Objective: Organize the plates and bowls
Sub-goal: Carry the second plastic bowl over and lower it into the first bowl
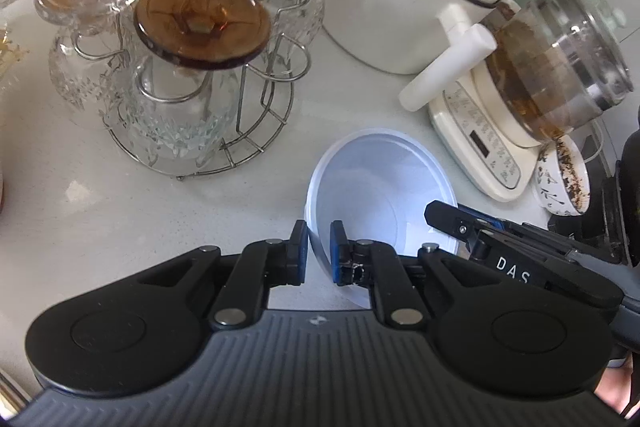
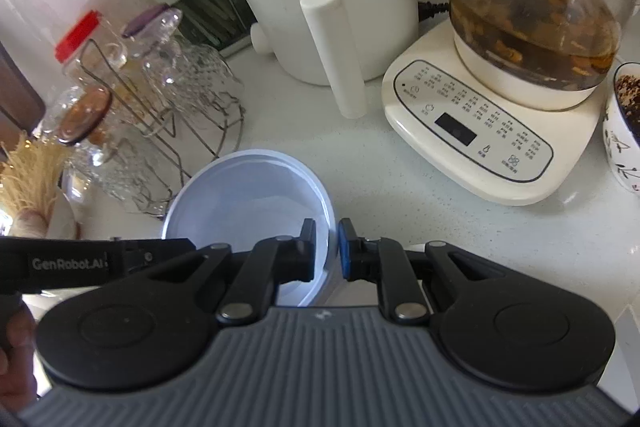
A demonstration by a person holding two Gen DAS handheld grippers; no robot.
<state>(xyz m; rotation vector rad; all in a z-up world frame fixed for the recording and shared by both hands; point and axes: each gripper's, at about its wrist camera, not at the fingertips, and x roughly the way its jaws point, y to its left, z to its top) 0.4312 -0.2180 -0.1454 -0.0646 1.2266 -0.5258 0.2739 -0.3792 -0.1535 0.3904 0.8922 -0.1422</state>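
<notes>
Left to right on the white counter (image 1: 100,219): wire rack of upturned glasses (image 1: 172,67), then the white bowl (image 1: 380,187), then the tea kettle on its cream base (image 2: 472,143), with a small patterned cup (image 2: 620,131) at far right.

The bowl sits upright between the two tools, directly ahead of both. The left gripper (image 1: 319,251) is pinched narrow on the bowl's left rim, one pad inside the wall, one outside. The right gripper (image 2: 326,247) is likewise clamped on the bowl's right rim, wall between its pads. The grips sit on roughly opposite rim edges, so neither hand is nearer.

Likely next is a two-handed lift; uneven raising could tip the bowl toward the rack.
</notes>
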